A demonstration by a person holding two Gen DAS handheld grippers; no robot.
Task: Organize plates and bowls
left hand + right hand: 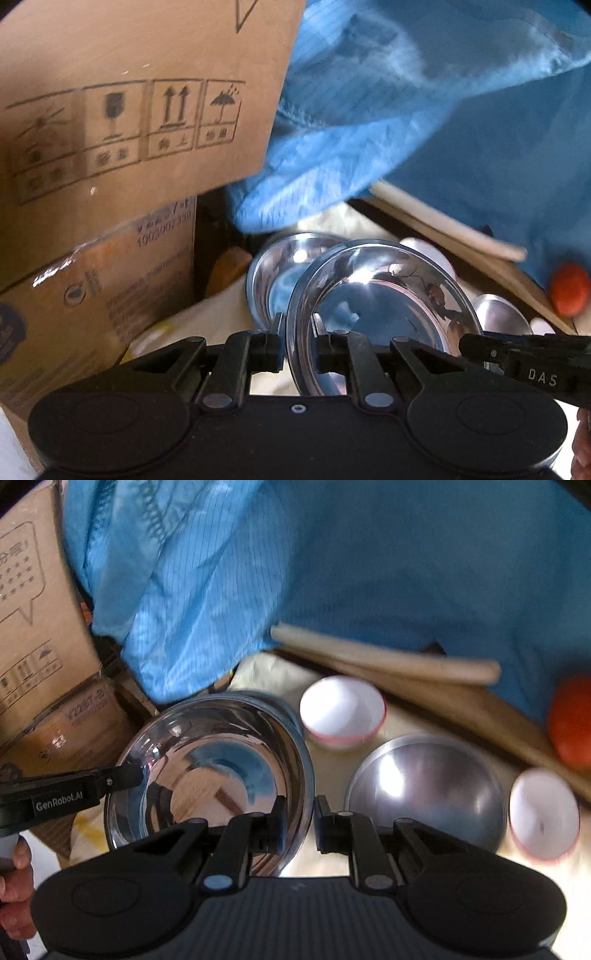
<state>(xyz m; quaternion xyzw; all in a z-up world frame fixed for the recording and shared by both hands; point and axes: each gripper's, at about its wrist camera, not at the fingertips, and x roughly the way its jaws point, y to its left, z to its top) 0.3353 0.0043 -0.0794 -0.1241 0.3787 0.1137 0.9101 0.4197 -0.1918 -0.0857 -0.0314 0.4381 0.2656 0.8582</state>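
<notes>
I have the shiny stainless-steel bowl (221, 760) pinched from both sides. My right gripper (299, 825) is nearly closed, its jaws clamped on the bowl's near-right rim, one finger inside and one outside. My left gripper (299, 345) is likewise almost shut on the rim at the opposite side (in the right wrist view its tip bites the rim at the left). The bowl sits tilted over a second steel bowl (271, 269) just behind it. To its right, a matte grey metal bowl (428, 786) rests on the pale cloth-covered surface (332, 768), with two white bowls with pink rims (341, 709) (543, 812) near it. Blue fabric (332, 572) hangs behind; brown cardboard boxes (110, 110) stand at the left.
</notes>
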